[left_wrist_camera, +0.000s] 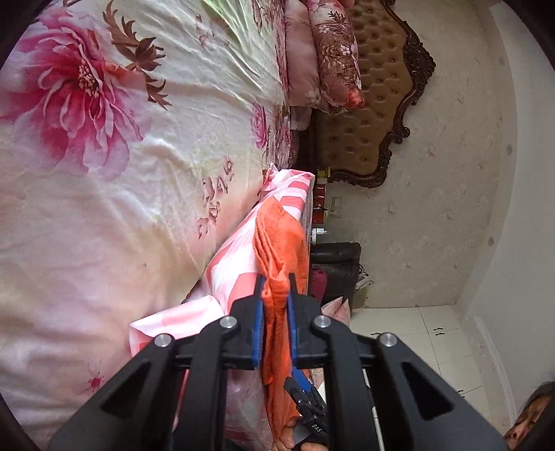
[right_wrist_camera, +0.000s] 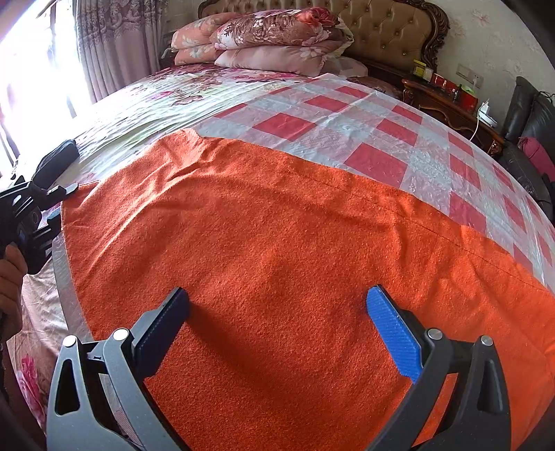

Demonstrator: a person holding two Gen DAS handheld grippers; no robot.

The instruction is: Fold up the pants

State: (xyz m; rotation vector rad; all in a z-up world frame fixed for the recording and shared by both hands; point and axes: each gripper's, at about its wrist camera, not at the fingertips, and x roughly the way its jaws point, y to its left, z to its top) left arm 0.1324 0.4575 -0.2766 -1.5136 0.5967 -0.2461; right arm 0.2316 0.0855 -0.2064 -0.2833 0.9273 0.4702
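Note:
The orange fleece pants (right_wrist_camera: 277, 243) lie spread flat on a pink-and-red checkered sheet (right_wrist_camera: 374, 138) on the bed. My right gripper (right_wrist_camera: 277, 305) is open, its blue pads (right_wrist_camera: 393, 329) just above the middle of the cloth, holding nothing. My left gripper (left_wrist_camera: 276, 288) is shut on the edge of the orange pants (left_wrist_camera: 281, 243); the view is rolled sideways. In the right wrist view the left gripper (right_wrist_camera: 66, 190) shows at the pants' left edge, with a hand behind it.
A floral bedspread (left_wrist_camera: 104, 173) covers the bed. Stacked pillows and quilts (right_wrist_camera: 270, 38) sit by the tufted headboard (right_wrist_camera: 392, 31). A nightstand with small items (right_wrist_camera: 451, 90) and a dark leather chair (right_wrist_camera: 530, 114) stand right of the bed. Curtains (right_wrist_camera: 114, 41) hang left.

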